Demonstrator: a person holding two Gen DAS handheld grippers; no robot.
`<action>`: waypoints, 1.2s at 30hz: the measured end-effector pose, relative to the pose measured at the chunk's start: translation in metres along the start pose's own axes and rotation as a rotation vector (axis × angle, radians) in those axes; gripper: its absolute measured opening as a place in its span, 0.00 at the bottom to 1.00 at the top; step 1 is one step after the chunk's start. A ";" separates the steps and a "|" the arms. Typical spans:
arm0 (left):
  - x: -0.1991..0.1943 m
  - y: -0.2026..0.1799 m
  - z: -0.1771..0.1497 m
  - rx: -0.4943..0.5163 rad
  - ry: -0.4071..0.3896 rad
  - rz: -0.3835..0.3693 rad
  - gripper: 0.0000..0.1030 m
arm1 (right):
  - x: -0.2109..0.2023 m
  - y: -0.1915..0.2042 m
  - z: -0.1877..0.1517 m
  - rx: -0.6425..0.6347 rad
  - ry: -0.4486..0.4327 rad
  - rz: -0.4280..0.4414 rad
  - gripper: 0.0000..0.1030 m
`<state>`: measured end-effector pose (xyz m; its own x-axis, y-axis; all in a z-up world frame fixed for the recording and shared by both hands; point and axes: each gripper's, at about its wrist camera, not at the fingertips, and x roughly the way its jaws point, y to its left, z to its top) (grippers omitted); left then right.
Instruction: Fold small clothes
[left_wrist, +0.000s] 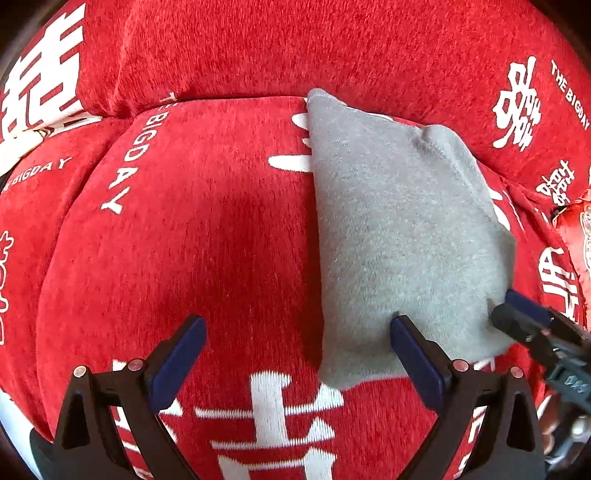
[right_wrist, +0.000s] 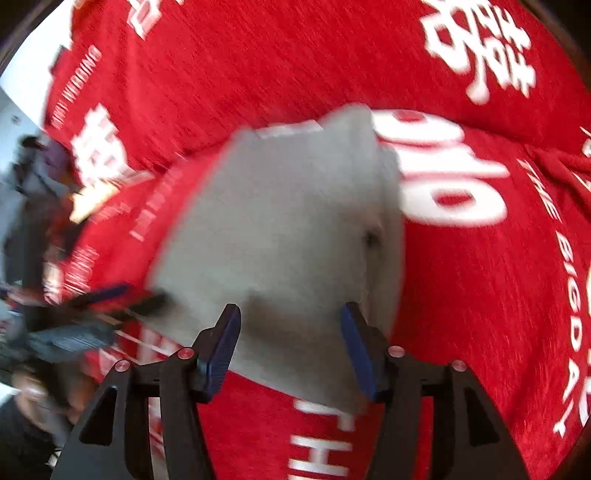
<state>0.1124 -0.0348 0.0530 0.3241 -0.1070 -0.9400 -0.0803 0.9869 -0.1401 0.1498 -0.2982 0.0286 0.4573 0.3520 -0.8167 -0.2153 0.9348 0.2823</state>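
The folded grey cloth (left_wrist: 399, 229) lies right of centre on the red printed cover (left_wrist: 207, 236). Left gripper (left_wrist: 297, 354) and right gripper (right_wrist: 290, 343) both gape, holding nothing — press the fold flat, don't drag it.

One grey cloth (left_wrist: 399, 236) (right_wrist: 288, 236), folded. One red cover (left_wrist: 207, 229) (right_wrist: 480, 295) with white lettering beneath it. Two grippers: left gripper (left_wrist: 297, 354) and right gripper (right_wrist: 290, 347), each with two blue-padded jaws.
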 end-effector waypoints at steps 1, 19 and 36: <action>-0.007 0.000 -0.002 0.011 -0.024 0.016 0.97 | -0.005 -0.003 -0.006 0.000 -0.017 0.008 0.58; -0.042 -0.008 0.009 0.102 -0.159 0.053 0.97 | -0.063 -0.043 0.003 0.140 -0.122 -0.046 0.75; 0.037 -0.010 0.064 0.047 0.048 -0.132 0.97 | -0.003 -0.073 0.042 0.210 -0.026 0.029 0.75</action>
<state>0.1853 -0.0408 0.0396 0.2833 -0.2405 -0.9284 0.0043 0.9684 -0.2495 0.2003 -0.3657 0.0319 0.4760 0.3775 -0.7943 -0.0452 0.9125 0.4066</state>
